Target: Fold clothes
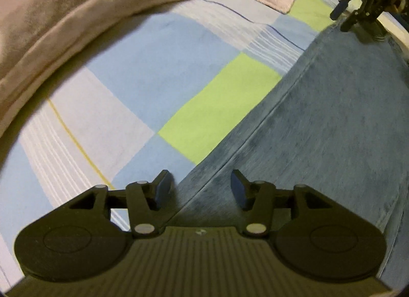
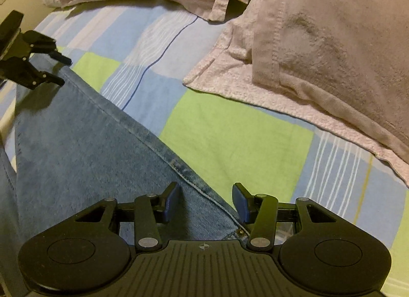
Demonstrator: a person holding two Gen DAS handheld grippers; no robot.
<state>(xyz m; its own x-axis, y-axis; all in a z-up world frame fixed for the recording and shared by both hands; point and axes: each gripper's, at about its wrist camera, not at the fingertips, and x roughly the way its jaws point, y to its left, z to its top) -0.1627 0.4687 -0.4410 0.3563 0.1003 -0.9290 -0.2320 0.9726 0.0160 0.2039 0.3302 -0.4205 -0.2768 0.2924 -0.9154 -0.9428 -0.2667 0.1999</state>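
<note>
jeans (image 2: 76, 128) beneath both hand-held grippers, steeply downward, jaws apart

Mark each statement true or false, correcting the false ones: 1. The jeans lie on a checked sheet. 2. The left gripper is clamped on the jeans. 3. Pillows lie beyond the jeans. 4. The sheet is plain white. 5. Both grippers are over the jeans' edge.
1. True: the jeans lie on the checked sheet.
2. False: the left gripper is open, its pads apart above the denim.
3. True: pillows lie past them.
4. False: it has blue, green and white squares.
5. True: the right gripper, also open, straddles the seam edge, as the left does.
</note>
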